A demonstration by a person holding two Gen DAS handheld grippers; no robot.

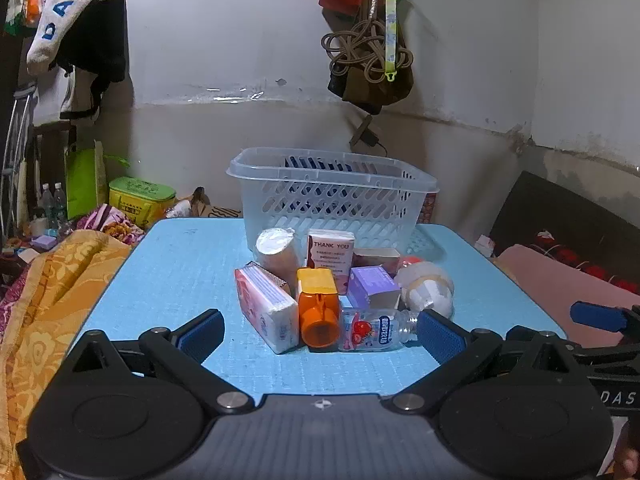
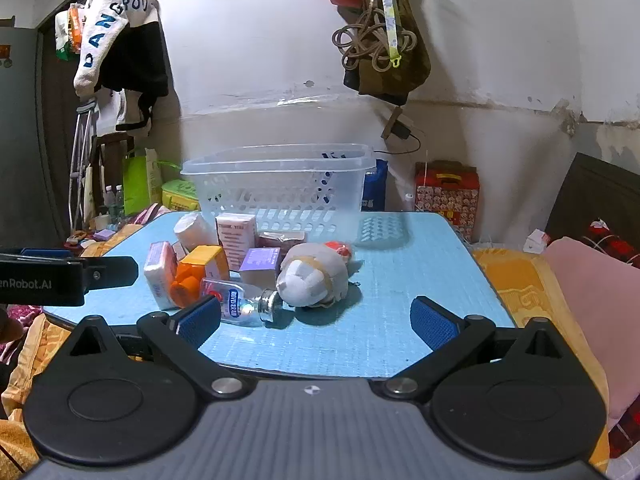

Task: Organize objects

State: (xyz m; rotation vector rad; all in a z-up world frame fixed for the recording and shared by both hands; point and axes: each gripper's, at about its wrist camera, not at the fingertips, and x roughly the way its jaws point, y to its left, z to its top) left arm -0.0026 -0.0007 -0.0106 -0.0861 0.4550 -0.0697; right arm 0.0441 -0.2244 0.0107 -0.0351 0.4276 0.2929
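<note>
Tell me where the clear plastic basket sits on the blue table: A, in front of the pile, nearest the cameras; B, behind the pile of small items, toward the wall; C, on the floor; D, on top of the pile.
B: the basket stands on the far part of the table, behind the orange bottle and boxes.

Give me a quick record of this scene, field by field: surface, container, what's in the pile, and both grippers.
surface: blue table
container: clear slotted basket at the far side of the table, upright, no pile item visibly in it
pile: in front of the basket; orange bottle and clear bottle lying down, pink pack, purple box, THANK YOU box, white bundle
left gripper: open, holds nothing
right gripper: open, holds nothing
</note>
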